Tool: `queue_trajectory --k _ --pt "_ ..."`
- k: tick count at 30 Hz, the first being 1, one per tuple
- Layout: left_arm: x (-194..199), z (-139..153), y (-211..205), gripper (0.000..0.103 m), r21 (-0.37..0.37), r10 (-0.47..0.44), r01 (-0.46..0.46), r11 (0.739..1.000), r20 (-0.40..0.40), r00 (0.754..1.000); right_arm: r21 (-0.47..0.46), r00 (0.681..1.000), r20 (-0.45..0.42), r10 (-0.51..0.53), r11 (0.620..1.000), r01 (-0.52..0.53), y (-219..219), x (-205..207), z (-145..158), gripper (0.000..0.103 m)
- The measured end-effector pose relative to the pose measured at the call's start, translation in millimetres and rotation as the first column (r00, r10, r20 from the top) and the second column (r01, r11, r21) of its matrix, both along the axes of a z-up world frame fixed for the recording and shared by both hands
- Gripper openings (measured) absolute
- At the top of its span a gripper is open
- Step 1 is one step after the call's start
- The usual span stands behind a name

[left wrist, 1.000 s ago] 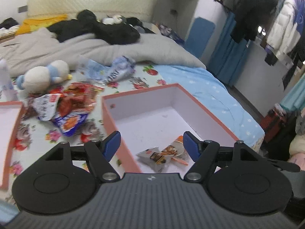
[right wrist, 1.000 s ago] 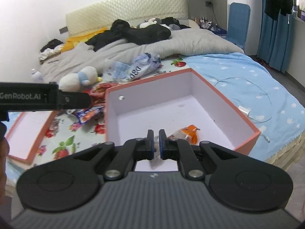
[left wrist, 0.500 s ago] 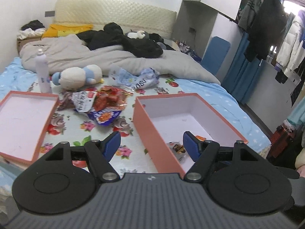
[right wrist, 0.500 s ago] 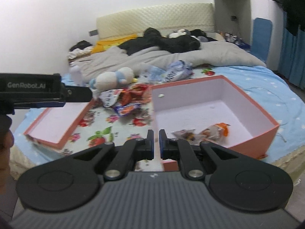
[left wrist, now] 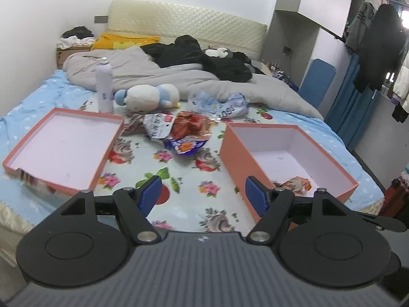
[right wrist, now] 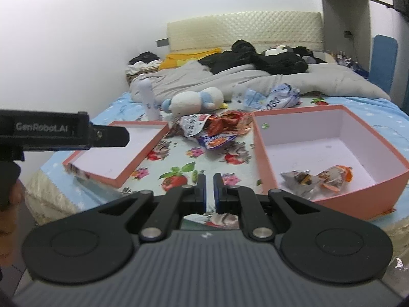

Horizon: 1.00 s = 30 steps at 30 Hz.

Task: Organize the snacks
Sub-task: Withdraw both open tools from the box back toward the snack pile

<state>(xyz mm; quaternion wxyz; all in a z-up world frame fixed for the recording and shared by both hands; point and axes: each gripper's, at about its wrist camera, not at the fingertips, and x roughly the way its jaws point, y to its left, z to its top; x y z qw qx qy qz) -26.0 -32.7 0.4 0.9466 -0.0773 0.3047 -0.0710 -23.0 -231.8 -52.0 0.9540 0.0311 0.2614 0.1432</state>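
Two snack packets (right wrist: 317,179) lie in the deep orange box (right wrist: 363,192), just right of and beyond the right claw (right wrist: 209,192), whose jaws are nearly together on nothing. A heap of snack bags (left wrist: 184,133) sits well ahead of the left claw (left wrist: 203,194), which gapes empty. The shallow lid (left wrist: 64,148) lies to its left on the flowered sheet (left wrist: 184,192).

Two snack packets (right wrist: 317,180) lie in the deep orange box (right wrist: 358,194); a crumpled snack pile (right wrist: 214,128) lies beside it.
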Motion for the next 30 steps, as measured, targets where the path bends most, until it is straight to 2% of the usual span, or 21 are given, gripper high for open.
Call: queue_trajectory --k 6,8,10,11,16,22,30 --pt "2.7 -26.3 21.0 0.076 -0.015 0.029 -0.03 0.999 -0.035 0.999 -0.018 1.0 -0.017 0.02 1.0 -0.02 17.8 6.9 -16.8 0.011" --pt "6.9 -34.7 27.6 0.076 -0.024 0.034 -0.035 0.999 -0.055 0.998 -0.018 0.999 -0.028 0.018 1.0 -0.019 20.1 9.0 -21.3 0.023" --pt "11.6 -42.6 31.6 0.076 -0.022 0.034 -0.036 0.999 -0.066 0.997 -0.012 1.0 -0.023 0.018 1.0 -0.018 20.8 10.3 -25.9 0.058" --pt "15.3 -46.5 33.2 0.076 -0.023 0.035 -0.037 0.999 -0.071 0.997 -0.009 1.0 -0.026 0.016 1.0 -0.016 20.9 12.1 -28.1 0.063" --pt "38.4 -61.4 43.0 0.076 -0.047 0.049 -0.054 0.997 -0.095 0.994 -0.002 0.999 -0.048 -0.008 1.0 0.007 20.7 27.8 -35.8 0.065" --pt "75.1 -69.0 46.4 0.076 -0.03 0.035 -0.038 0.999 -0.097 0.995 0.016 0.999 -0.027 -0.041 0.999 0.041 24.5 50.1 -42.5 0.065" --pt "146.1 -94.1 45.9 0.076 -0.014 -0.014 0.012 1.0 -0.136 0.991 0.031 0.998 -0.015 -0.062 0.998 0.062 35.7 96.5 -60.9 0.065"
